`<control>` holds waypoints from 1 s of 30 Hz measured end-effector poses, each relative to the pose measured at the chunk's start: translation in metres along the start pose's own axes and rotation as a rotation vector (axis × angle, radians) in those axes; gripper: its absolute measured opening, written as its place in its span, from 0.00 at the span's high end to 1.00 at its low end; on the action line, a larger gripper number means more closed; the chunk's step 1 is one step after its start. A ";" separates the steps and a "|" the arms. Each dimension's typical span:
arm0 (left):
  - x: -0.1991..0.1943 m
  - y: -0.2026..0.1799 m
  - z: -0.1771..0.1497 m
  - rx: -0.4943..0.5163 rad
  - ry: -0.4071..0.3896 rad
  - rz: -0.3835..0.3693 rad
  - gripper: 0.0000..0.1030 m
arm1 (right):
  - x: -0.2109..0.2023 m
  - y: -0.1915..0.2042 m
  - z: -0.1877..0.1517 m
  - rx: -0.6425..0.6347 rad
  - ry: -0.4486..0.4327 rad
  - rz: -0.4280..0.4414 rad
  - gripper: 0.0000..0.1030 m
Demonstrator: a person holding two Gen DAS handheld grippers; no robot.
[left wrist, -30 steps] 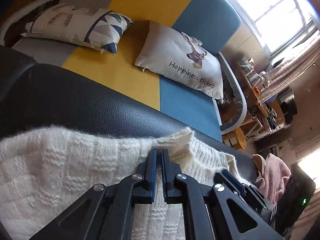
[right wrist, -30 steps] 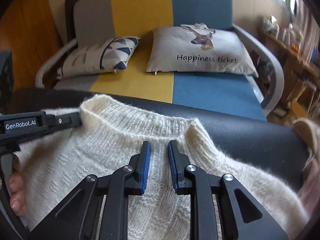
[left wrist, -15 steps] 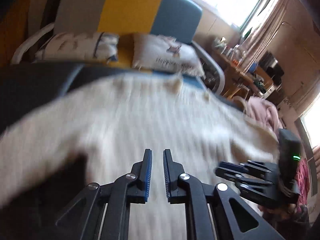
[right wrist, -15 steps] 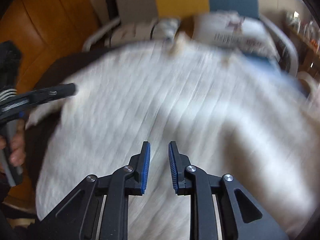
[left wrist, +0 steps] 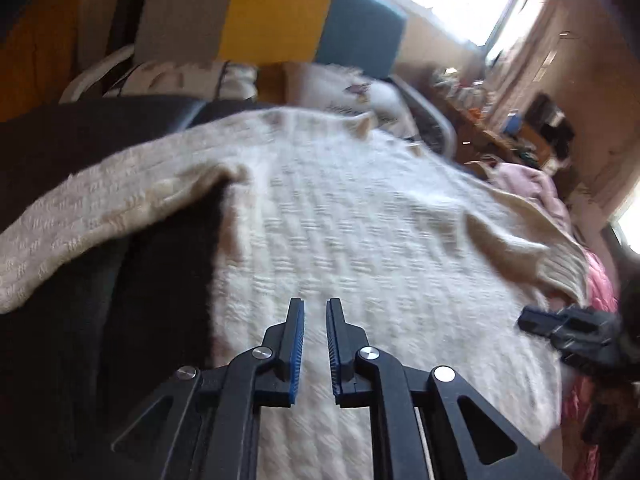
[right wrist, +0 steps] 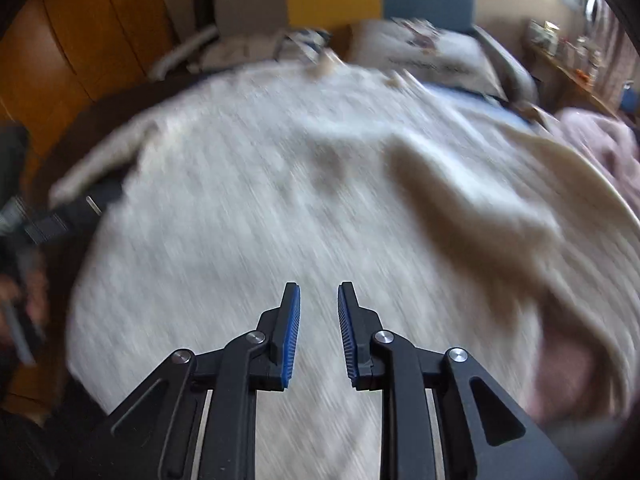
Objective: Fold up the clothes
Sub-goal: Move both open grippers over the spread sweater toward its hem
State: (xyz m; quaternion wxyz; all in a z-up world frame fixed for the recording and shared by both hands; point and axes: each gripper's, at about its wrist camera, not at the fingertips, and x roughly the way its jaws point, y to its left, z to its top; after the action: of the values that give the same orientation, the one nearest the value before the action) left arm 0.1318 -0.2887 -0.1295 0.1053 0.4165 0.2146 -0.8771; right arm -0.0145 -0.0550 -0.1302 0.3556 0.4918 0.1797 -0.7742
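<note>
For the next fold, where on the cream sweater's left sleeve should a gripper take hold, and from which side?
Probably at the far end of the sleeve, coming from the outer left side. In the left wrist view it lies stretched out flat across the black surface, away from the sweater body, so its end looks free to pinch and carry inward. The cuff itself is out of view.

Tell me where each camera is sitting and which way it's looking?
Left wrist: on the left gripper, looking down over the cream sweater toward the sofa; its own fingers show, with the other gripper at the right edge.
Right wrist: on the right gripper, looking down at the same sweater; its fingers show, plus a blurred hand at left.
Shared: sweater, sofa, pink clothes.
</note>
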 end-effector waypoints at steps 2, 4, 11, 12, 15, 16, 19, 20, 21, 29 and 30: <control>0.004 -0.006 -0.011 0.021 0.039 0.002 0.89 | 0.012 -0.008 -0.027 0.053 0.071 -0.003 0.79; 0.015 -0.008 -0.024 0.042 0.081 0.042 0.90 | 0.018 -0.007 -0.044 0.076 0.060 -0.021 0.78; 0.016 0.015 -0.026 0.070 0.072 0.155 0.89 | 0.025 0.029 -0.040 0.083 0.009 0.062 0.76; 0.015 0.017 -0.024 0.059 0.074 0.158 0.89 | 0.027 0.038 -0.038 0.052 0.007 0.068 0.76; 0.010 0.028 -0.023 0.040 0.082 0.181 0.89 | 0.028 0.056 -0.037 0.020 0.003 0.104 0.76; 0.008 0.028 -0.023 0.042 0.083 0.190 0.89 | 0.027 0.059 -0.037 0.010 0.007 0.123 0.76; -0.004 0.017 -0.026 0.063 0.053 0.202 0.89 | 0.016 0.045 -0.038 0.026 0.031 0.191 0.76; -0.009 0.013 -0.028 0.068 0.035 0.193 0.89 | 0.005 0.029 -0.040 0.073 0.021 0.215 0.76; -0.013 0.009 -0.029 0.072 0.021 0.187 0.89 | -0.004 0.016 -0.040 0.121 0.001 0.223 0.76; -0.008 -0.033 -0.004 0.142 -0.038 0.138 0.86 | -0.116 -0.186 -0.102 0.806 -0.324 0.105 0.54; 0.001 -0.035 0.001 0.150 -0.035 0.150 0.86 | -0.116 -0.194 -0.106 0.824 -0.319 0.087 0.54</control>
State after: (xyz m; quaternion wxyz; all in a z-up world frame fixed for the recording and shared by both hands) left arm 0.1182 -0.2583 -0.1201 0.1428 0.4229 0.1148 -0.8875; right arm -0.0579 0.1875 -0.0891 0.1853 0.4741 -0.2217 -0.8317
